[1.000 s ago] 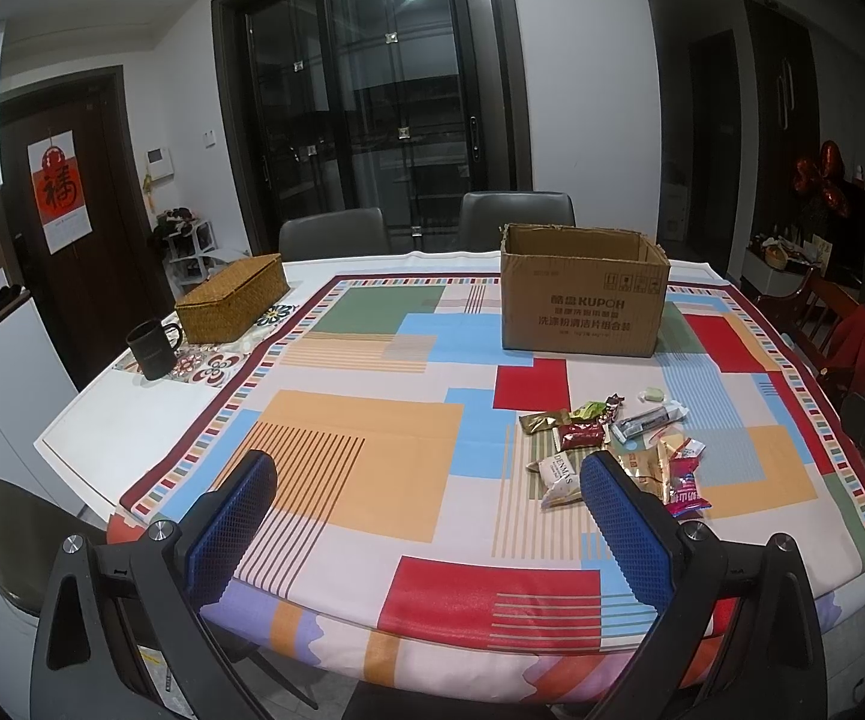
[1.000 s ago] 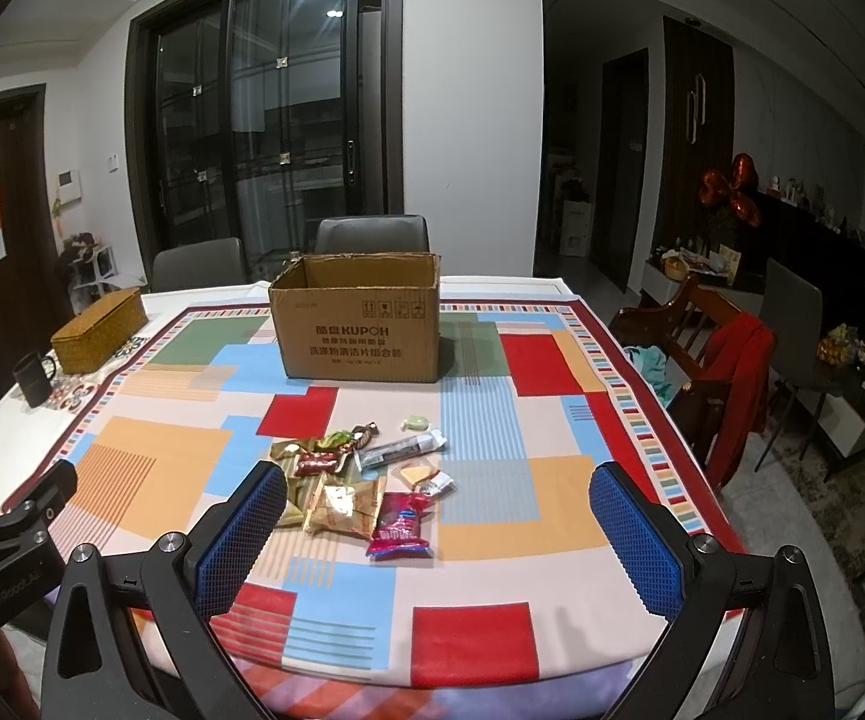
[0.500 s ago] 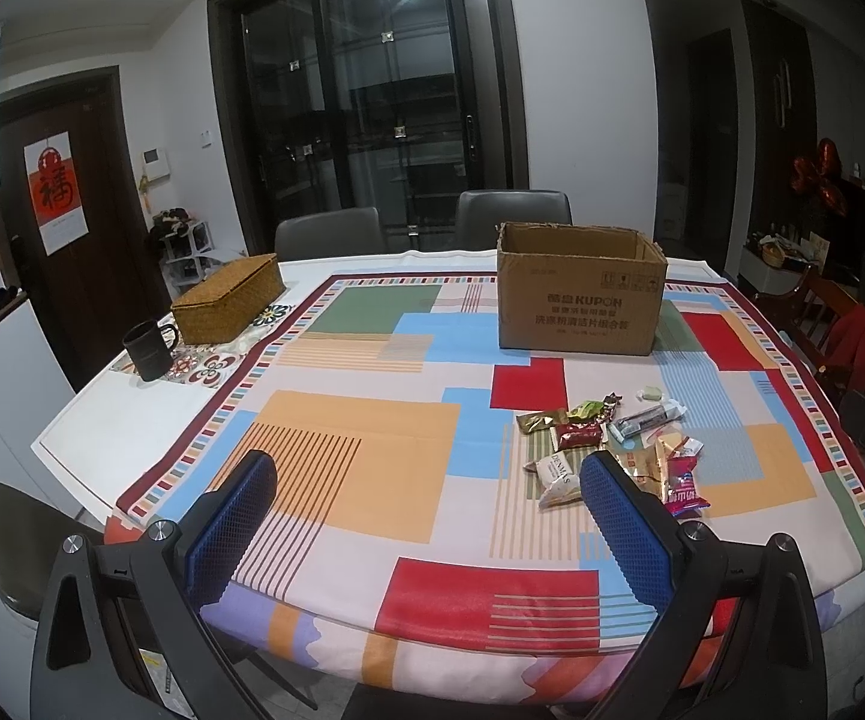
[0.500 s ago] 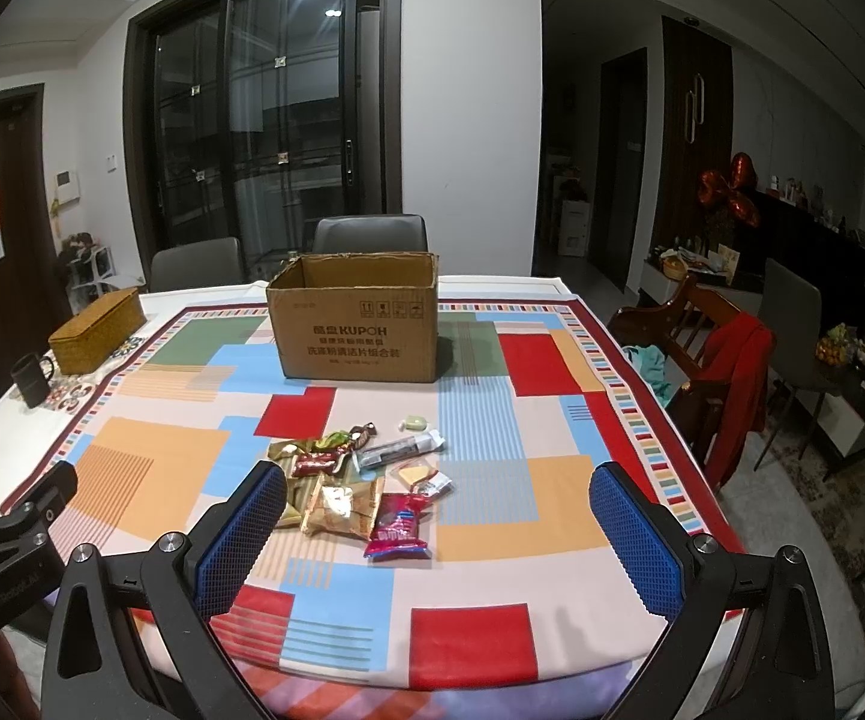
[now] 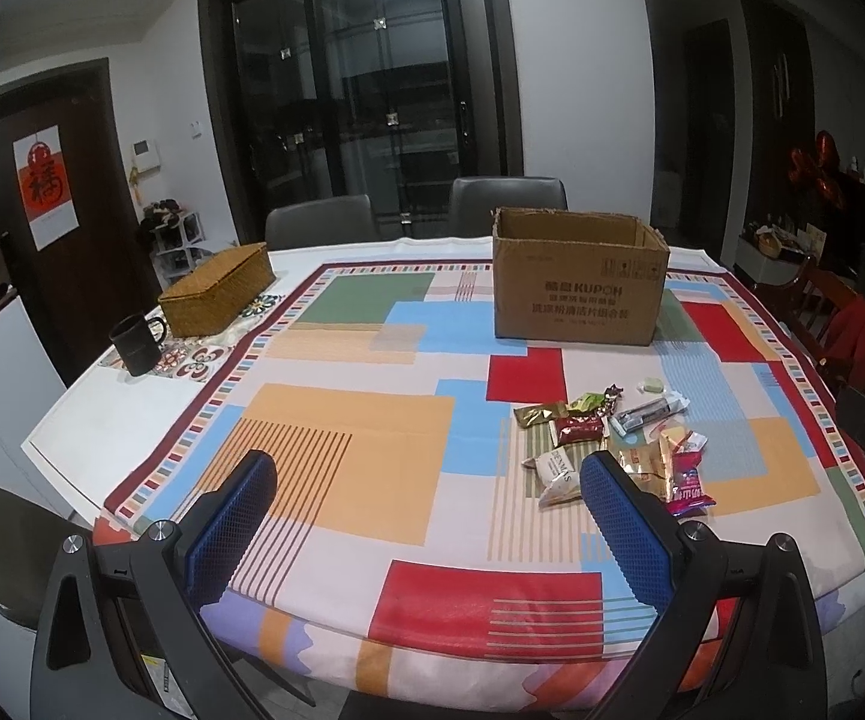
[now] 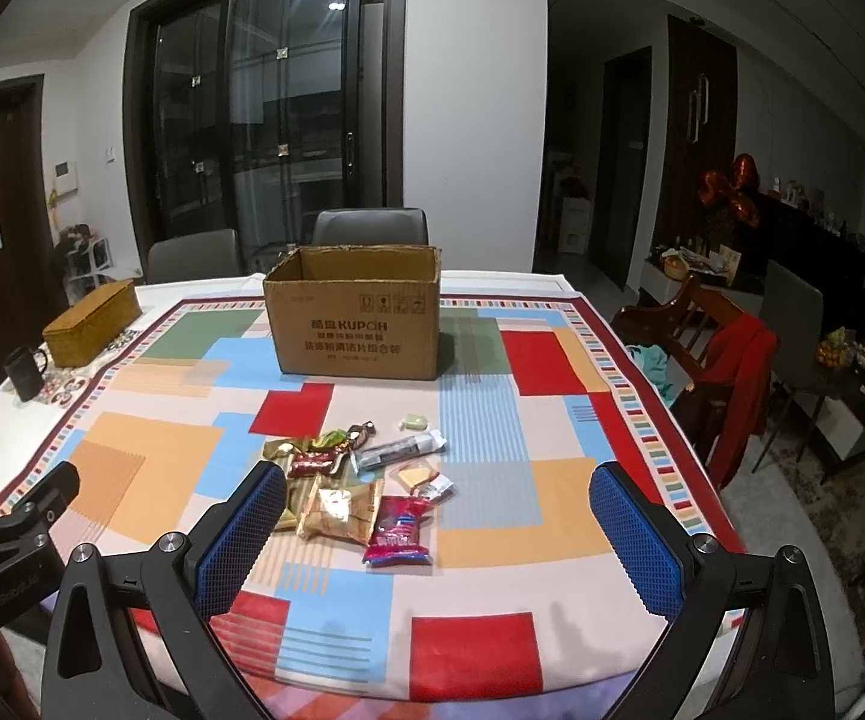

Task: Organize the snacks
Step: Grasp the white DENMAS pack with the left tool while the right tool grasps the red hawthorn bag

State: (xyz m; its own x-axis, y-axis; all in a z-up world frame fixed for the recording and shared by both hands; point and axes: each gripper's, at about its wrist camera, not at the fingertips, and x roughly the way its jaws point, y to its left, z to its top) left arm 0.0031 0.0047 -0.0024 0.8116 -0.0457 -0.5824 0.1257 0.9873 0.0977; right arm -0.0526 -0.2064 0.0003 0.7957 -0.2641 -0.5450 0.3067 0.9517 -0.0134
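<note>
Hovering at the near edge of the table (image 6: 558,594), both tools empty. Right gripper (image 6: 437,513): blue mesh pads spread wide, nothing between them, held above the patterned tablecloth (image 6: 150,450). Left gripper (image 5: 426,501): likewise wide apart and holding nothing; its body also shows at the lower left of the right wrist view.

Just beyond the fingers, snack pile (image 6: 354,480) loose on the cloth, right of centre in the left view. Nearest piece: magenta packet (image 6: 399,531), lying flat. Beside it to the left, a crinkled golden packet (image 6: 342,507). In the left view a white packet (image 5: 558,474) sits at the near left of the pile, just beside the right-hand pad. Further in: dark red packet (image 6: 312,463), green-and-gold wrappers (image 6: 330,441), a long silver-grey packet (image 6: 399,450) lying aslant, a small clear-wrapped yellow piece (image 6: 420,474). Small pale green item (image 6: 414,421) apart from the pile, on the far side.

Past the snacks, well apart: open cardboard box (image 6: 354,318), upright, flaps open, printed front facing the cameras. Inside not visible.

Far left corner of the table: black mug (image 5: 135,343) on a patterned mat, woven lidded basket (image 5: 216,290) just behind it. Two grey chairs (image 5: 507,207) behind the table, dark glass doors beyond.
</note>
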